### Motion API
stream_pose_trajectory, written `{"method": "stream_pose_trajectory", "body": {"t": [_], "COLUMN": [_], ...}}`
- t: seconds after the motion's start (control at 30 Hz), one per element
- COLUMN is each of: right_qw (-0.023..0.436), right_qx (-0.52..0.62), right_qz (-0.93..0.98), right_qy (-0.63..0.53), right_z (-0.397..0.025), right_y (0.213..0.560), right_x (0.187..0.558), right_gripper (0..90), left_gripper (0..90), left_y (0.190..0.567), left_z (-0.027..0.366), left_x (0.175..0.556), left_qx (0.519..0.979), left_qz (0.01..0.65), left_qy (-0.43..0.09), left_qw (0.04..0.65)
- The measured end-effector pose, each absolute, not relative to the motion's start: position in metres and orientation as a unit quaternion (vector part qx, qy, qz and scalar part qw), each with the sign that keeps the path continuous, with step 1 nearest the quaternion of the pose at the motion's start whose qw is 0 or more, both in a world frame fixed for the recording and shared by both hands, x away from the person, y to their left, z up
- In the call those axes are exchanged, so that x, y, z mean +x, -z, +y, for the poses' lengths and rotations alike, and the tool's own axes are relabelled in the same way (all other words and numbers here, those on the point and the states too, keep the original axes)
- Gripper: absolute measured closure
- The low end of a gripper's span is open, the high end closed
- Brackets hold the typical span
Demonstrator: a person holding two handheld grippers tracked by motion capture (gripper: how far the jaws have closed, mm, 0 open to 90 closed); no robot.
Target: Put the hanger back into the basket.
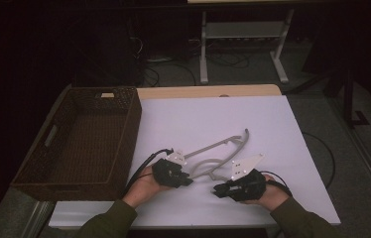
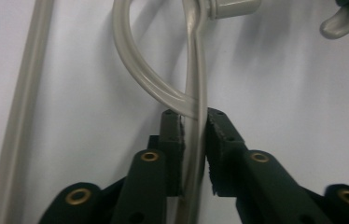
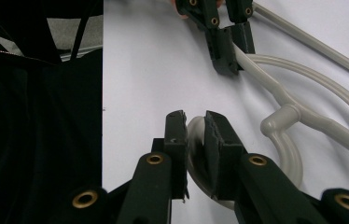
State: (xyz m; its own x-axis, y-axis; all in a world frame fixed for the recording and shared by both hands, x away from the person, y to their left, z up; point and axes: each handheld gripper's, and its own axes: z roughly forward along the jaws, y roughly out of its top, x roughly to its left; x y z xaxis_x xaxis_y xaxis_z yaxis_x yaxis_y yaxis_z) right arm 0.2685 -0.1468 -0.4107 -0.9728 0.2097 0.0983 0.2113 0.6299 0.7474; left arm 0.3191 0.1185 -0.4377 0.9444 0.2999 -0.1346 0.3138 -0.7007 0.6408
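Both grippers hold the pale grey plastic coat hanger (image 1: pixel 221 148)

Left gripper (image 2: pixel 193 140) pinches its arm, right gripper (image 3: pixel 195 140) its hook; next, lift it left to the brown woven basket (image 1: pixel 44 171)

Dim room: grey floor (image 1: pixel 253 74), white table frame (image 1: pixel 243 29) behind, trailing cables (image 1: pixel 173 67).

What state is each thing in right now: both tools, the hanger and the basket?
Left tool: shut on the hanger's shoulder bar.
Right tool: jaws around the hanger's hook, grip looks closed.
Hanger: grey plastic, lying flat on the white table sheet, held at two spots.
Basket: brown wicker, upright at the table's left, nothing visible inside, apart from the hanger.
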Motion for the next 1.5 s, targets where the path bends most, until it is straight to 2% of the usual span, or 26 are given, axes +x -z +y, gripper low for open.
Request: {"method": "stream_pose_trajectory", "body": {"t": [0.27,0.4,0.47,0.5,0.53,0.6,0.63,0.8,1.1,1.5], "right_qw": [0.009,0.001,-0.007,-0.005,-0.005,-0.011,-0.013,-0.053,-0.101,-0.116], "right_qx": [-0.118,-0.124,-0.132,-0.144,-0.144,-0.162,-0.163,-0.189,-0.251,-0.299], "right_qz": [-0.899,-0.895,-0.891,-0.886,-0.886,-0.878,-0.877,-0.859,-0.833,-0.821], "right_qy": [0.421,0.428,0.435,0.440,0.440,0.450,0.452,0.473,0.483,0.472], "right_z": [-0.149,-0.150,-0.151,-0.151,-0.151,-0.153,-0.154,-0.161,-0.190,-0.226], "right_y": [0.410,0.410,0.409,0.408,0.408,0.406,0.406,0.398,0.392,0.405], "right_x": [0.268,0.270,0.270,0.269,0.269,0.270,0.270,0.270,0.270,0.260], "right_gripper": [78.0,59.5,45.2,41.3,41.3,30.7,28.5,13.7,7.9,5.2], "left_gripper": [81.7,82.0,82.0,82.0,82.0,82.0,82.0,82.1,82.1,82.1], "left_y": [0.438,0.438,0.438,0.438,0.438,0.437,0.437,0.436,0.425,0.395], "left_z": [0.120,0.119,0.119,0.119,0.119,0.119,0.120,0.120,0.123,0.123], "left_x": [0.319,0.318,0.318,0.318,0.318,0.318,0.318,0.319,0.322,0.334], "left_qx": [0.923,0.924,0.925,0.924,0.924,0.924,0.924,0.922,0.916,0.904], "left_qz": [0.152,0.153,0.153,0.154,0.154,0.154,0.155,0.162,0.176,0.207], "left_qy": [0.016,0.013,0.012,0.012,0.012,0.012,0.013,0.014,0.013,0.014], "left_qw": [0.353,0.349,0.348,0.349,0.349,0.348,0.348,0.352,0.360,0.373]}}
